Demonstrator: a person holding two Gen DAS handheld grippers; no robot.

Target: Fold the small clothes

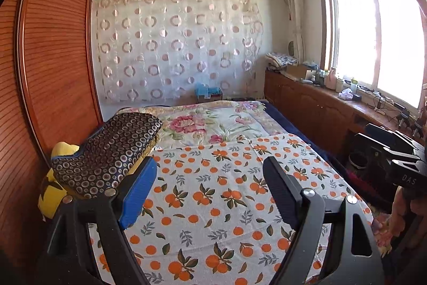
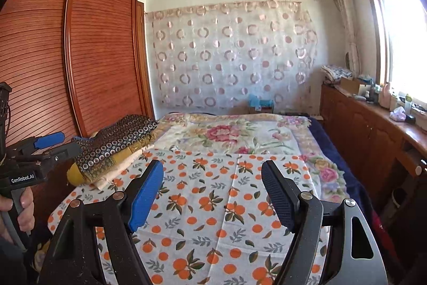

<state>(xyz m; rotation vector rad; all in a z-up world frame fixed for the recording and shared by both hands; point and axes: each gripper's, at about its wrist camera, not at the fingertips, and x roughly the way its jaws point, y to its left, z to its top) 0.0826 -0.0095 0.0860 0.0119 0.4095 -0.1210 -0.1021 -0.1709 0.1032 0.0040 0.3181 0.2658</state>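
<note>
A pile of folded clothes point(image 1: 106, 151), topped by a dark garment with ring patterns, lies at the bed's left edge; it also shows in the right wrist view point(image 2: 117, 146). A white cloth with orange fruit print point(image 1: 213, 191) is spread flat over the near part of the bed, also in the right wrist view point(image 2: 213, 205). My left gripper point(image 1: 210, 178) is open and empty above the cloth, just right of the pile. My right gripper point(image 2: 213, 183) is open and empty above the cloth. The left gripper shows at the left edge of the right wrist view point(image 2: 45, 148).
A floral quilt point(image 1: 213, 122) covers the far part of the bed. A slatted wooden wardrobe point(image 1: 53, 58) stands on the left. A wooden cabinet point(image 1: 320, 108) with clutter runs under the window on the right. A sheer curtain point(image 1: 176, 44) hangs on the back wall.
</note>
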